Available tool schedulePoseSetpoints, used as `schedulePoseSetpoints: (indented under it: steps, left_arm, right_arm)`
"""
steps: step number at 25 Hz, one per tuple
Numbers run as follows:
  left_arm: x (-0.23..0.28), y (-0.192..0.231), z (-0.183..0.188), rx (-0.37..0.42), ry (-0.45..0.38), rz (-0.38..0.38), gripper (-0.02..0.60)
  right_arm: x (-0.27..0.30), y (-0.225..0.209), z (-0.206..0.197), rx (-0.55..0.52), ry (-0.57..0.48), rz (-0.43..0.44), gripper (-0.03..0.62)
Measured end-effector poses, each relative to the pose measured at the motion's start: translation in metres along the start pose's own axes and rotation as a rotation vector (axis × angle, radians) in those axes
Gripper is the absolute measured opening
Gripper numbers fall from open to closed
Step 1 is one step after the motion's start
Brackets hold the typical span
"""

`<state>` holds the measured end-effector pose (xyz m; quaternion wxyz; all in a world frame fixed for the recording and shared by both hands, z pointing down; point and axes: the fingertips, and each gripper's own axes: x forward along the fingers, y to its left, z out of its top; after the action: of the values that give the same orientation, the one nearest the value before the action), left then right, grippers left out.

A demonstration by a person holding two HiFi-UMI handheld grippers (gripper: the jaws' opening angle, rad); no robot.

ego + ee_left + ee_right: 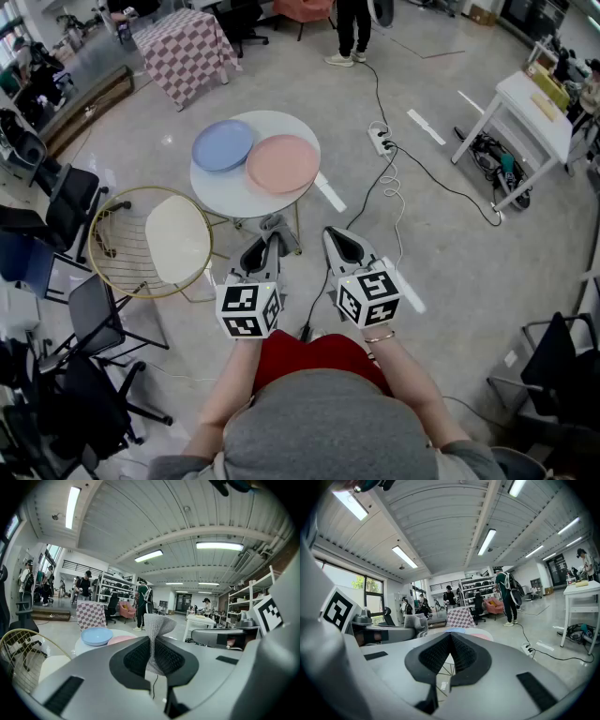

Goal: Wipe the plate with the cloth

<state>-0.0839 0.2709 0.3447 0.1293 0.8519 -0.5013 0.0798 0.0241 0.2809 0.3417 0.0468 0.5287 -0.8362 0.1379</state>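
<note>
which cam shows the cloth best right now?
Left gripper view: the grey knit cloth stands close up, pinched in the left tool, weave visible. Head view shows the cloth small at that tool's tip; right gripper view only as a distant grey lump.

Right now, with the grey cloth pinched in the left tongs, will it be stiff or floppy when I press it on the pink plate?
Probably floppy: the cloth folds and flares loosely above the left tongs. Its open knit looks thin, so it is likely light. It should drape over the pink plate and follow its shape.
</note>
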Motion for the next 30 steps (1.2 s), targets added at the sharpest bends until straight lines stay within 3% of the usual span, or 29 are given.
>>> schedulePoseSetpoints:
  steps: [11,20,30]
  left_arm:
    - [0.010,0.001,0.006,-0.022,-0.022,0.033,0.033]
    - [0.019,0.013,0.008,-0.017,-0.017,0.058,0.034]
    - [0.073,0.042,0.010,-0.040,0.009,0.051,0.034]
  right_arm:
    - [-0.004,-0.018,0.003,0.055,-0.026,0.041,0.029]
    - [0.002,-0.032,0.005,0.054,-0.025,0.016,0.029]
    - [0.042,-0.063,0.015,0.077,-0.027,-0.018,0.029]
